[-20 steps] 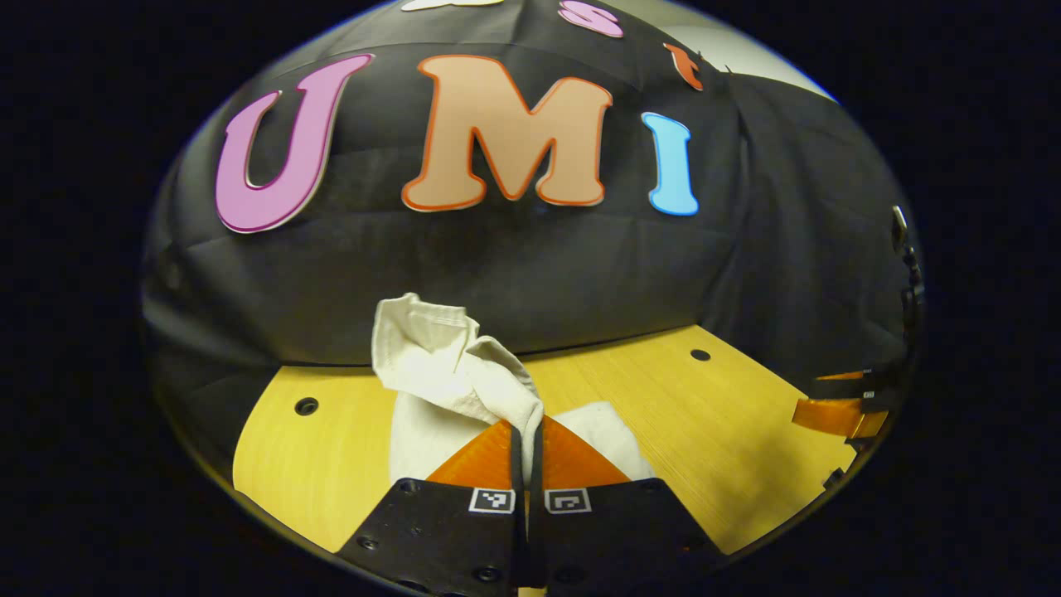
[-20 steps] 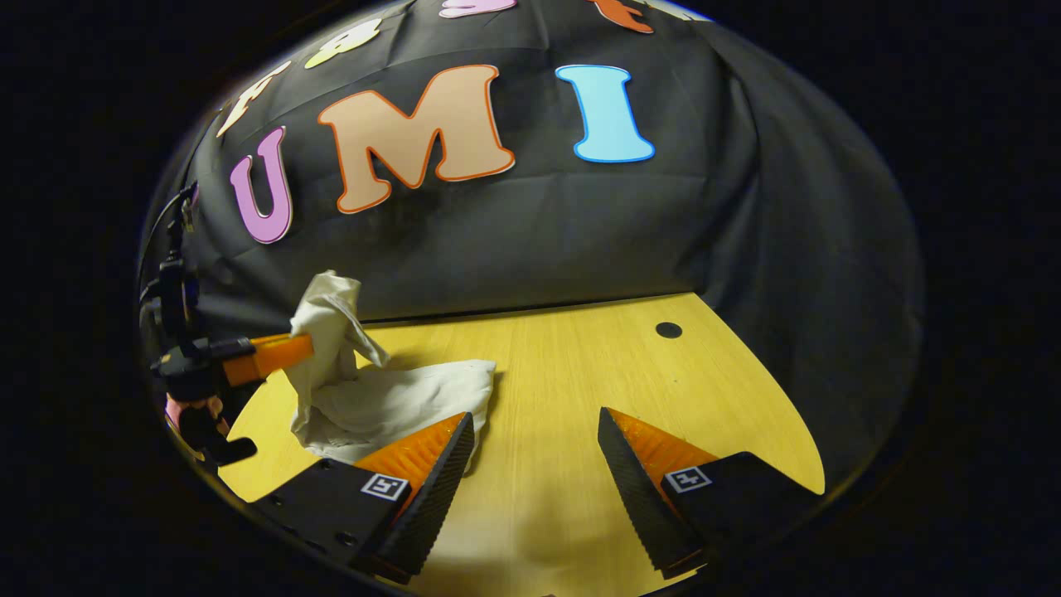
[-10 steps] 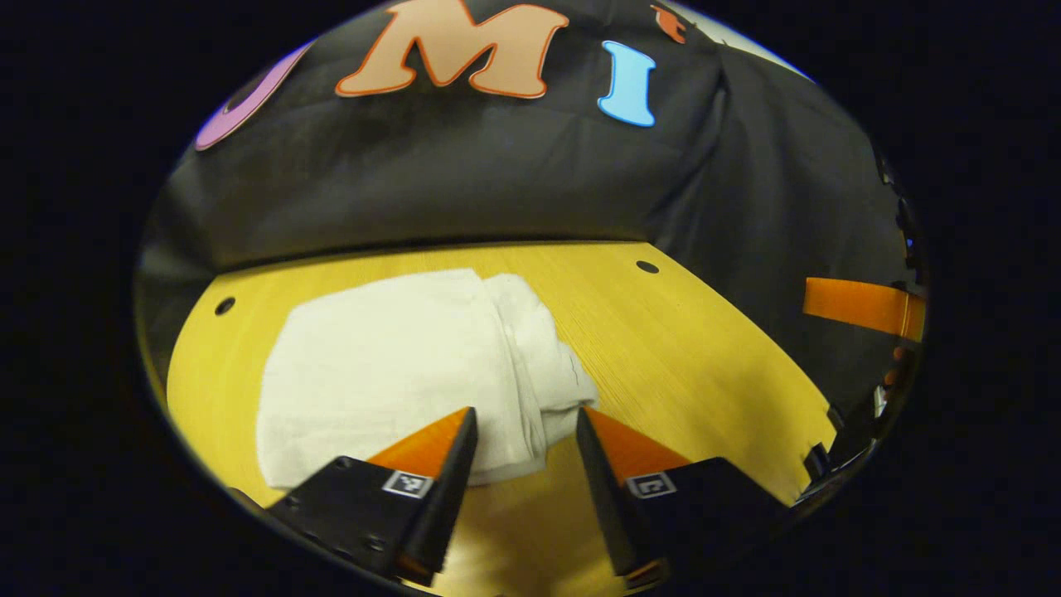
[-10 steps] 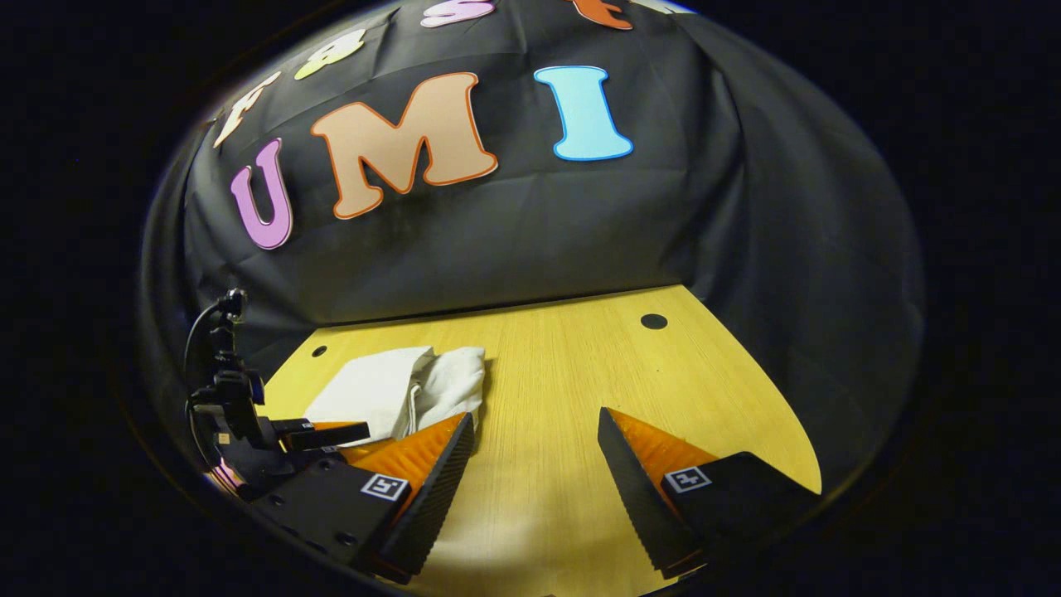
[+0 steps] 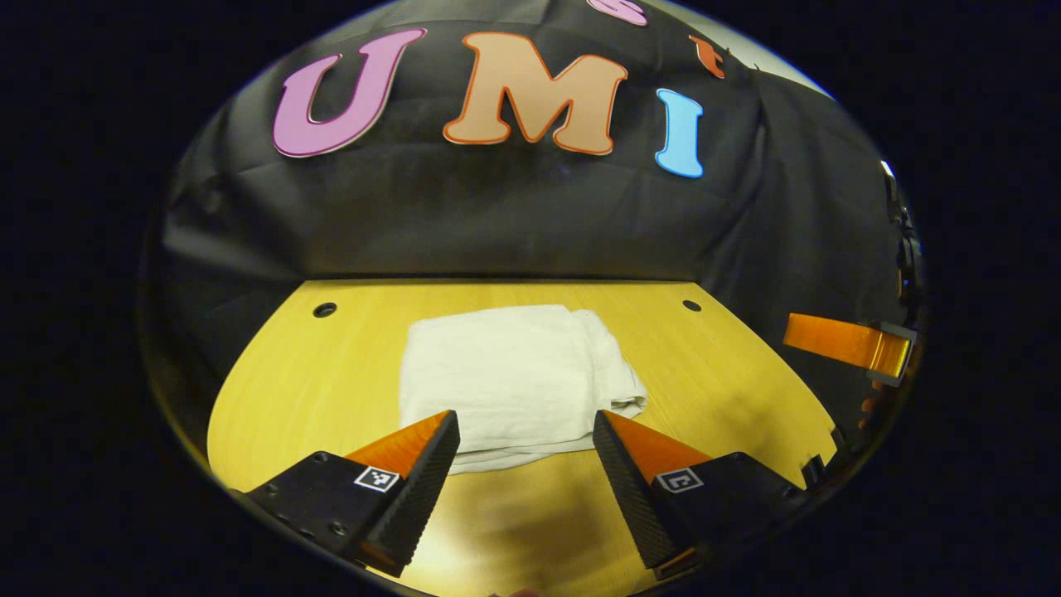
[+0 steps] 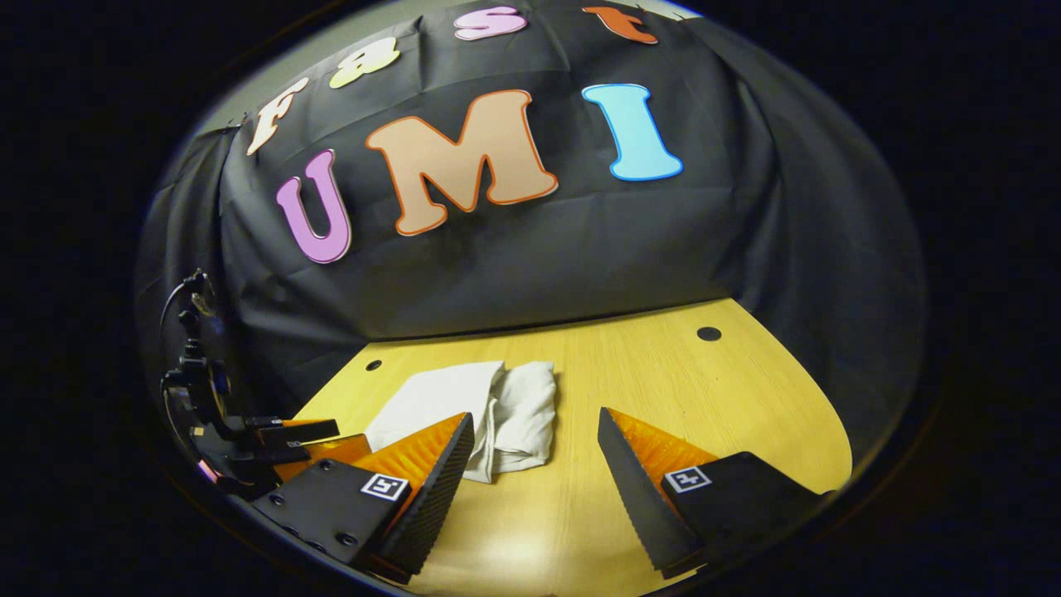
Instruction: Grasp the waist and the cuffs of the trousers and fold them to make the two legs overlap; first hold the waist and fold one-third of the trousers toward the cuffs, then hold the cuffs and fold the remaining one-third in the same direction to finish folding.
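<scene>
White trousers (image 5: 514, 377) lie folded in a compact stack on the yellow wooden desk (image 5: 729, 390), just beyond the left claw (image 5: 525, 431), whose fingers stand wide apart with nothing between them. A second ago that claw was pinched on a raised bunch of the fabric; half a second ago it had let go and the cloth lay flat. In the right gripper view the trousers (image 6: 489, 406) sit at 11 o'clock from the right claw (image 6: 535, 431), also spread wide and empty, with the left claw (image 6: 290, 431) at 9 o'clock, low beside the desk (image 6: 704, 398).
</scene>
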The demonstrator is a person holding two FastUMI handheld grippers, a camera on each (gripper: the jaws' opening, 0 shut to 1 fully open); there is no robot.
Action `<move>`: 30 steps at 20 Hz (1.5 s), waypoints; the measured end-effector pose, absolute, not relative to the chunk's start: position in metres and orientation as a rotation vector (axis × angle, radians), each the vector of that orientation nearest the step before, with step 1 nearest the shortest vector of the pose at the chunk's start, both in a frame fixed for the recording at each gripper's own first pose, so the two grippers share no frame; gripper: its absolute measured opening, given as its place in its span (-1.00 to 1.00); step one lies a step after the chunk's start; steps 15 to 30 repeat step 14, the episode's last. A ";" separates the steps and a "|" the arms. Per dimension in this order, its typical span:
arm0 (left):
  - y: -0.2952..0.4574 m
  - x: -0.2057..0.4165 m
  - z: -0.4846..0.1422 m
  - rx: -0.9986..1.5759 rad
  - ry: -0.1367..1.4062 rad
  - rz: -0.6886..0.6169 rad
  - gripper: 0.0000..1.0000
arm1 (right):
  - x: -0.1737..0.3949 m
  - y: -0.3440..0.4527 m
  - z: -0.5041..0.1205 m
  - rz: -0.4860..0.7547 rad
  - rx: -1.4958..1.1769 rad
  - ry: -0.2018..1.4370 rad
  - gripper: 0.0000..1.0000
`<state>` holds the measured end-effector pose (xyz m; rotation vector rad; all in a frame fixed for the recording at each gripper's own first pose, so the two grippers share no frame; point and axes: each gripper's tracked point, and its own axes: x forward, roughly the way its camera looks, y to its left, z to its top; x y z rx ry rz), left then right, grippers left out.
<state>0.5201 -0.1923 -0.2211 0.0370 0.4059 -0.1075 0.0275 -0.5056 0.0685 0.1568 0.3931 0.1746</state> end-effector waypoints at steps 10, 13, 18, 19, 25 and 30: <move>-0.118 0.465 -0.217 0.028 0.428 -0.017 0.92 | -0.002 -0.462 0.085 0.184 0.137 0.272 0.92; -0.107 0.462 -0.216 0.033 0.433 -0.015 0.92 | -0.009 -0.461 0.077 0.166 0.124 0.295 0.92; -0.104 0.464 -0.216 0.039 0.429 -0.012 0.92 | -0.010 -0.461 0.076 0.159 0.116 0.301 0.92; -0.104 0.464 -0.216 0.039 0.429 -0.012 0.92 | -0.010 -0.461 0.076 0.159 0.116 0.301 0.92; -0.104 0.464 -0.216 0.039 0.429 -0.012 0.92 | -0.010 -0.461 0.076 0.159 0.116 0.301 0.92; -0.104 0.464 -0.216 0.039 0.429 -0.012 0.92 | -0.010 -0.461 0.076 0.159 0.116 0.301 0.92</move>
